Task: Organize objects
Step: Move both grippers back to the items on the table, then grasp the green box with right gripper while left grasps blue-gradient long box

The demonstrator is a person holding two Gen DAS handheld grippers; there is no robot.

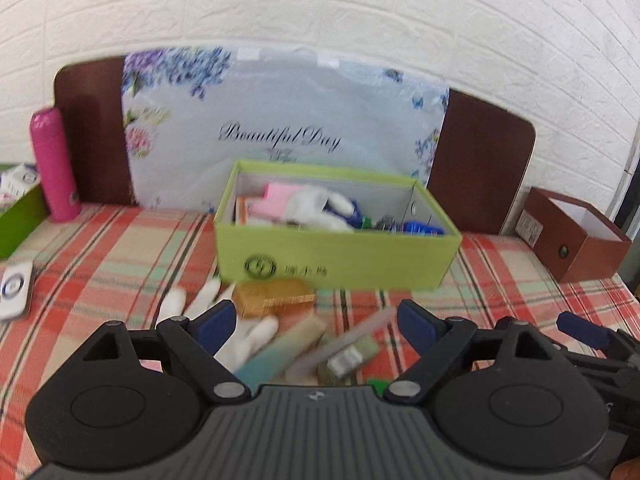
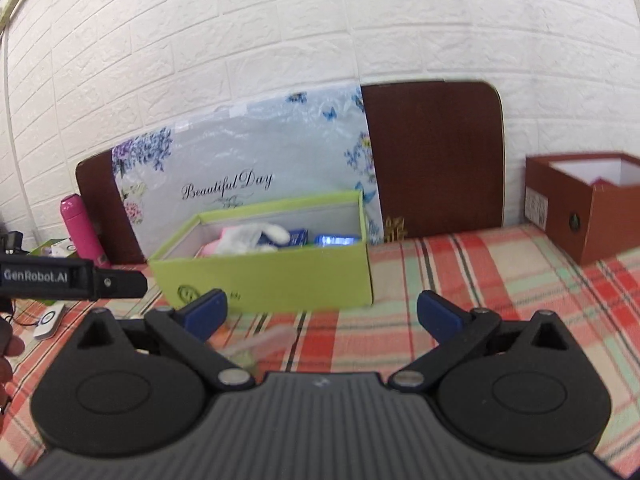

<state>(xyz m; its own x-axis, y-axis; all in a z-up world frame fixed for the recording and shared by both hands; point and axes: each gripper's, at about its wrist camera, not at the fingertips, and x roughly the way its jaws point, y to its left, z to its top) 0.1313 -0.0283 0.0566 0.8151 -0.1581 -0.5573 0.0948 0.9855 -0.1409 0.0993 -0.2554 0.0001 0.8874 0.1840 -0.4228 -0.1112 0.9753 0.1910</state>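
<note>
Both sets of jaws gape, nothing held: left gripper (image 1: pixel 316 320) hovers above the blurred pile of small loose items (image 1: pixel 288 340) on the plaid cloth (image 1: pixel 120 256), right gripper (image 2: pixel 322 312) facing the open lime-green cardboard box (image 2: pixel 272 276).

"Beautiful Day" runs in dark script across the flowered bag (image 1: pixel 286 120) standing behind the green box (image 1: pixel 336 256), straight ahead of both grippers. The box's front carries a round dark emblem and some characters — too blurred to read. "GenRobot.AI" stands in white on the left gripper's black body (image 2: pixel 48 276), at the right gripper's left.
</note>
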